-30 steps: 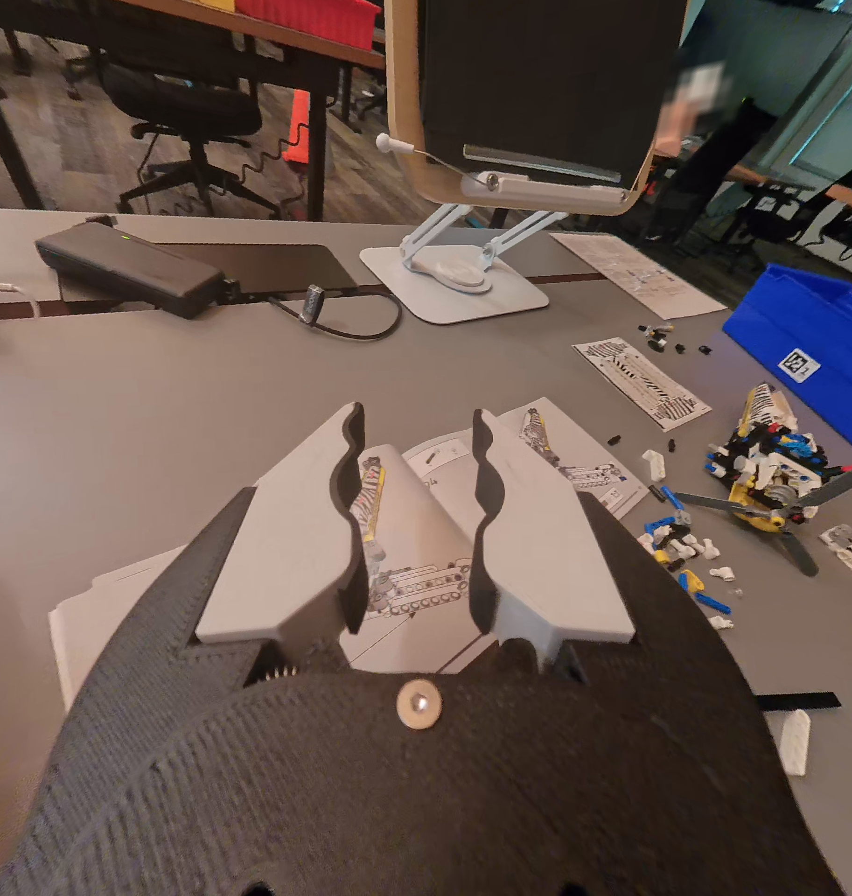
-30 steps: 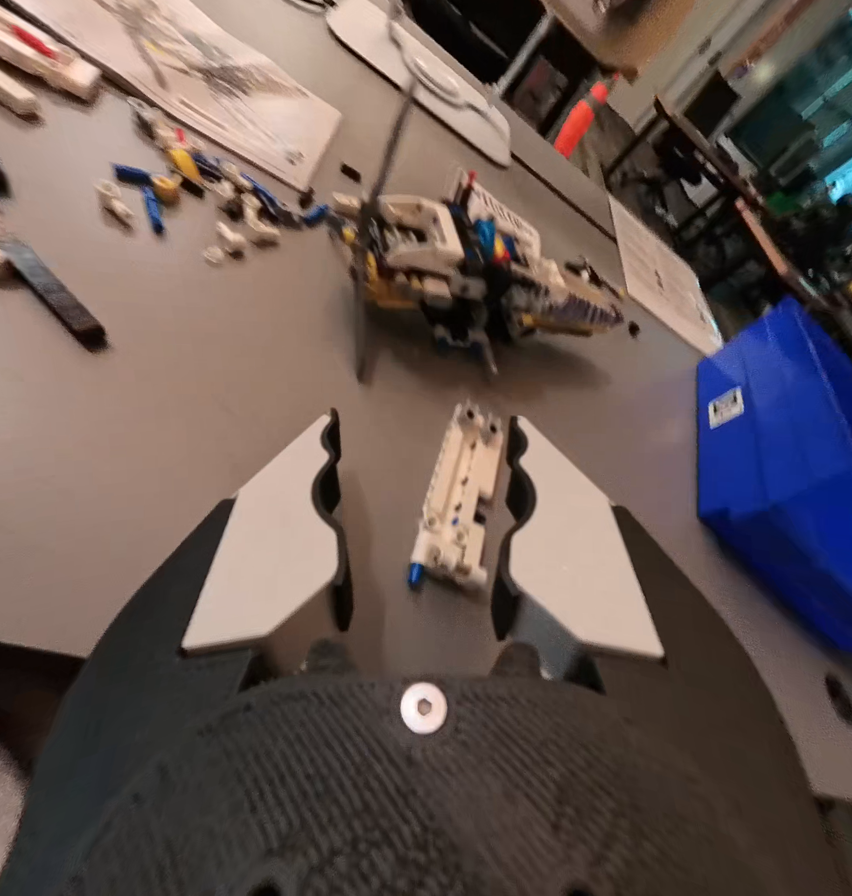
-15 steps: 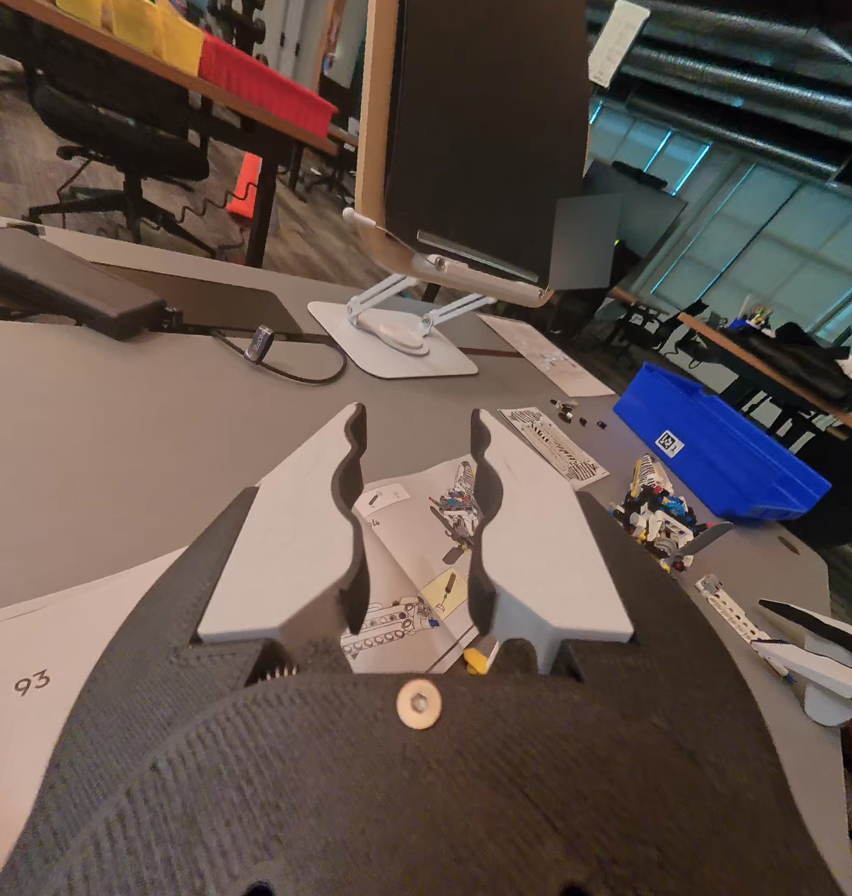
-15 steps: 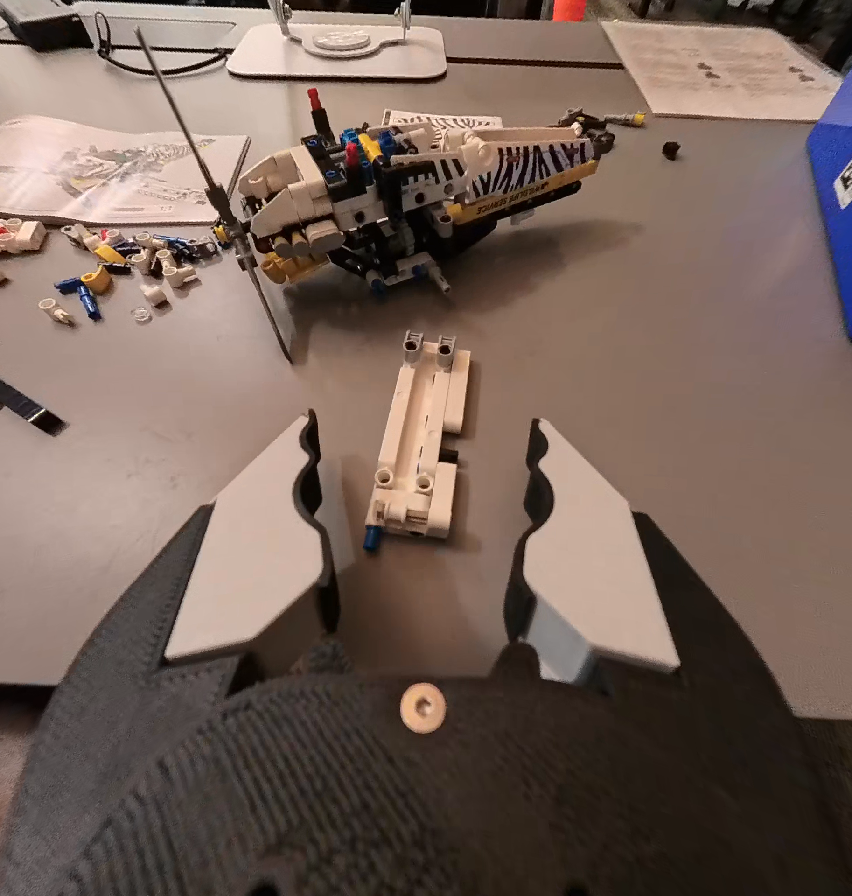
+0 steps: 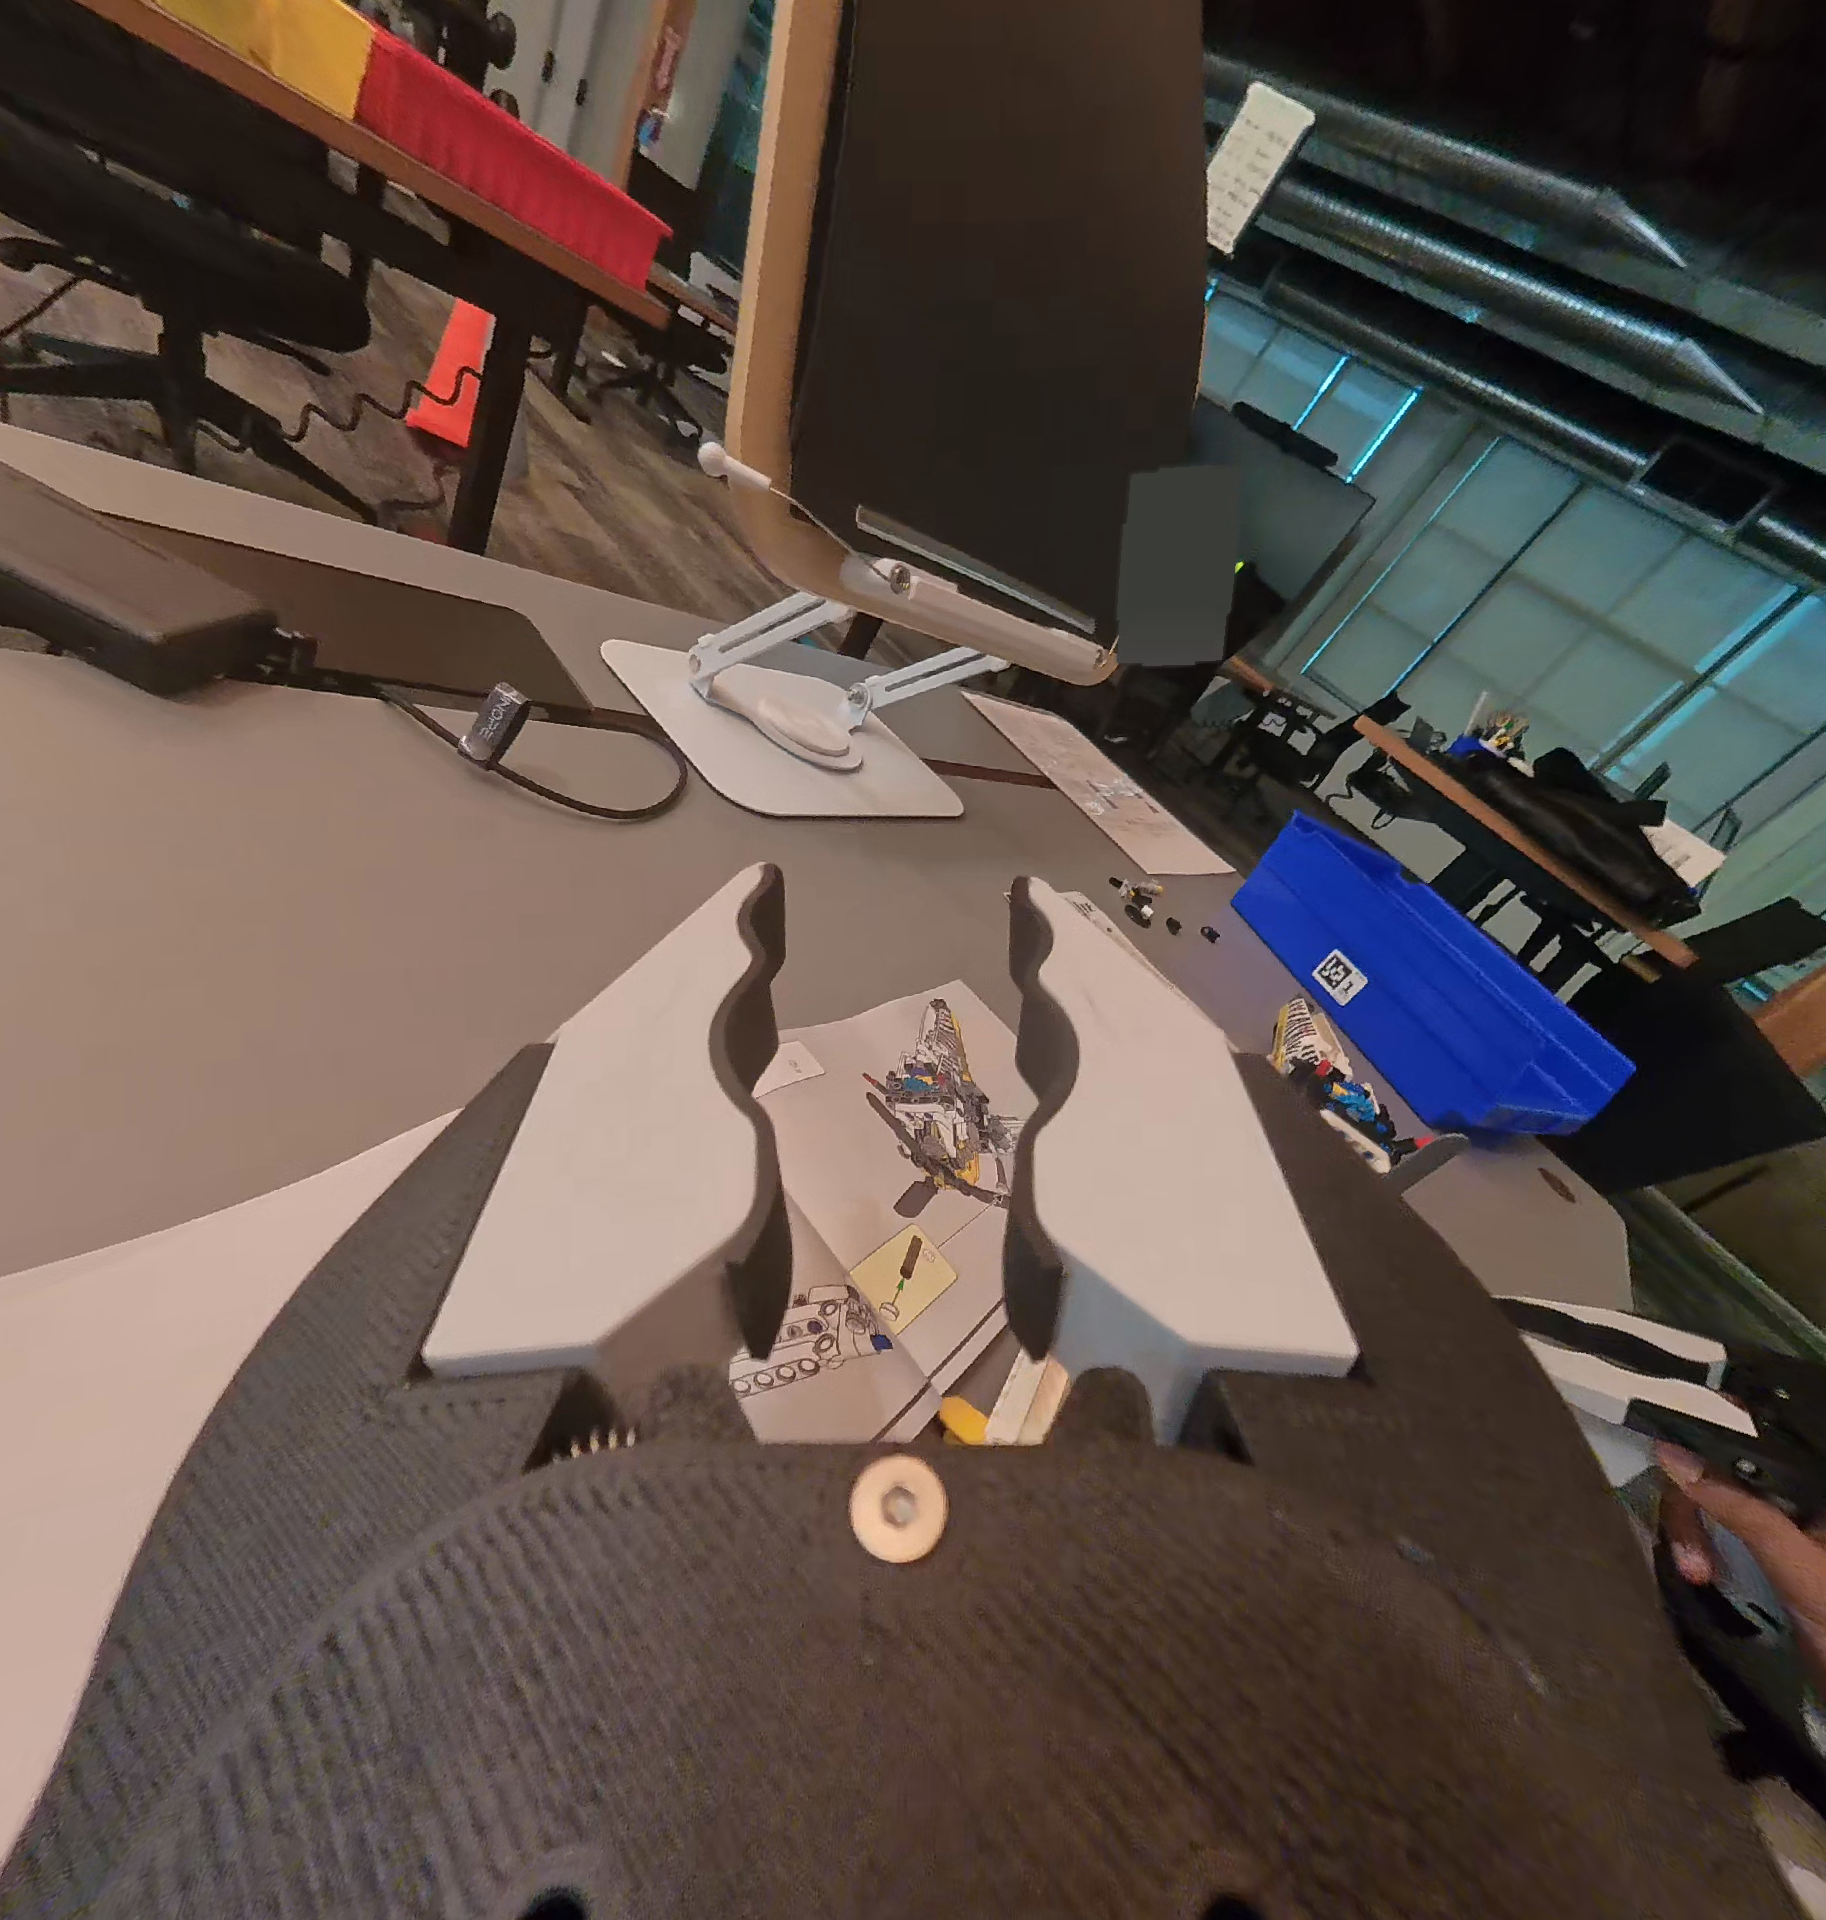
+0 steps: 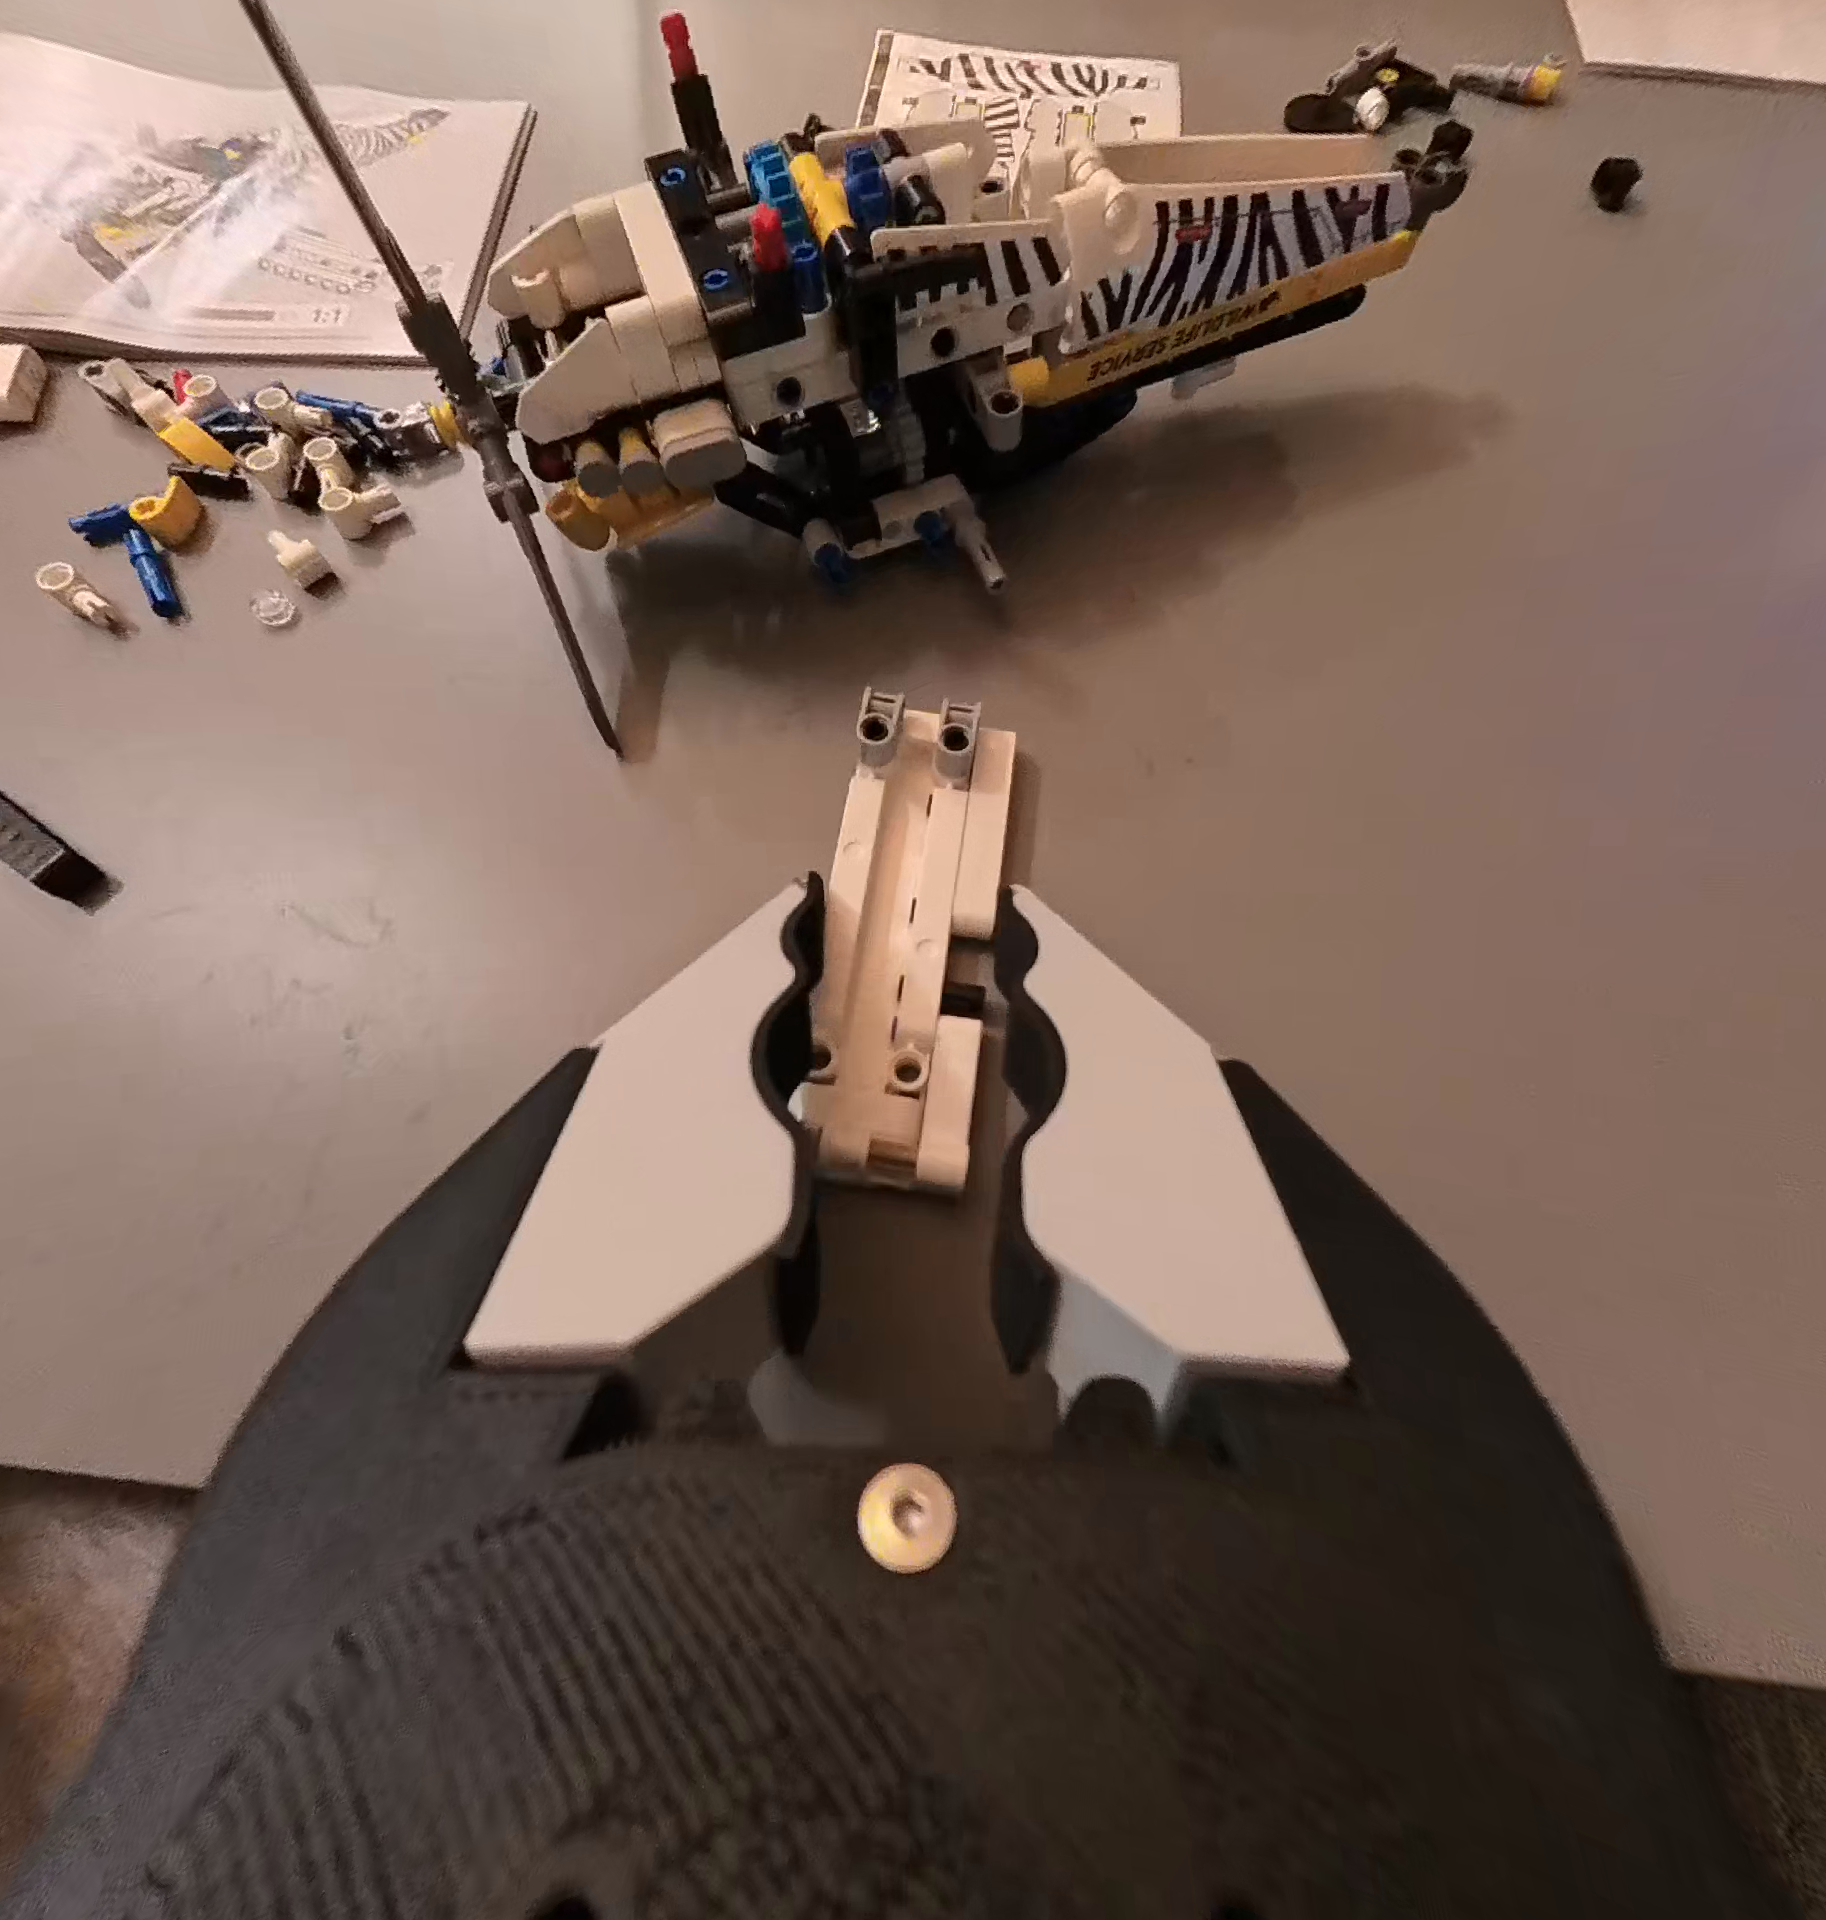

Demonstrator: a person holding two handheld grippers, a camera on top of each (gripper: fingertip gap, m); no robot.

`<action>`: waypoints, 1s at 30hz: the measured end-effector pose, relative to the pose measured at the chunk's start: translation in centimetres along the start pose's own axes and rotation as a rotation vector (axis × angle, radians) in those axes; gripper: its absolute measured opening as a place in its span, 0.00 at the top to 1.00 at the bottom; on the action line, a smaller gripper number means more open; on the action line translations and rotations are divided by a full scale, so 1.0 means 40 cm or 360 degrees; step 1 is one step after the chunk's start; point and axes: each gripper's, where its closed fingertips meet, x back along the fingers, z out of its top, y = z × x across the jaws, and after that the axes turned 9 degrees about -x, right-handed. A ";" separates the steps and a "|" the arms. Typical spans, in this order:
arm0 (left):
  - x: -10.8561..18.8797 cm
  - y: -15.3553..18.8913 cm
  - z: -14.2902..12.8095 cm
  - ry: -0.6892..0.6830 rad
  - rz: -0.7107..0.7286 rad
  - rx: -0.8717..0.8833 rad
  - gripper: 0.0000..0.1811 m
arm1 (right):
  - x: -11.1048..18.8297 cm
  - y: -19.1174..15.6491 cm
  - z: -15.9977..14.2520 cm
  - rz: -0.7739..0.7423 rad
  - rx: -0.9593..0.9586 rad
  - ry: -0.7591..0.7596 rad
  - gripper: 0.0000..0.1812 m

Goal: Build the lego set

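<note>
A half-built lego aircraft (image 6: pixel 888 301) with zebra-striped sides and a grey propeller (image 6: pixel 452 343) lies on the grey table (image 6: pixel 1408 727). My right gripper (image 6: pixel 909 904) is shut on a long white lego panel assembly (image 6: pixel 888 987), which lies flat on the table just in front of the aircraft. My left gripper (image 5: pixel 893 894) is open and empty, held above the open instruction booklet (image 5: pixel 888 1143). The aircraft also shows in the left wrist view (image 5: pixel 1324 1081), to the right of the booklet.
Several loose small parts (image 6: pixel 244 457) lie left of the aircraft, beside the booklet (image 6: pixel 213 187). A sticker sheet (image 6: pixel 1023 83) lies behind it. A black strip (image 6: pixel 15 831) lies at the left. A blue bin (image 5: pixel 1428 997), a tablet stand (image 5: pixel 784 748) and a cable (image 5: pixel 576 769) stand farther off. Some 45 cm of space lies between my two pairs of fingers.
My right gripper moved forward over the white panel assembly and closed on it. My left gripper rose and tilted a little; it stays open.
</note>
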 end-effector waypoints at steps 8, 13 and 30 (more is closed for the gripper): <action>0.002 0.000 0.002 0.0018 -0.0019 0.0038 0.77 | 0.014 -0.009 0.036 0.0215 0.0171 0.0094 0.83; 0.000 0.001 -0.001 0.0015 -0.0031 0.0053 0.77 | 0.033 -0.022 0.085 0.0265 0.0384 0.0214 0.83; 0.000 0.001 -0.003 0.0016 -0.0028 0.0051 0.77 | 0.156 -0.105 0.180 0.0574 0.0522 0.0589 0.83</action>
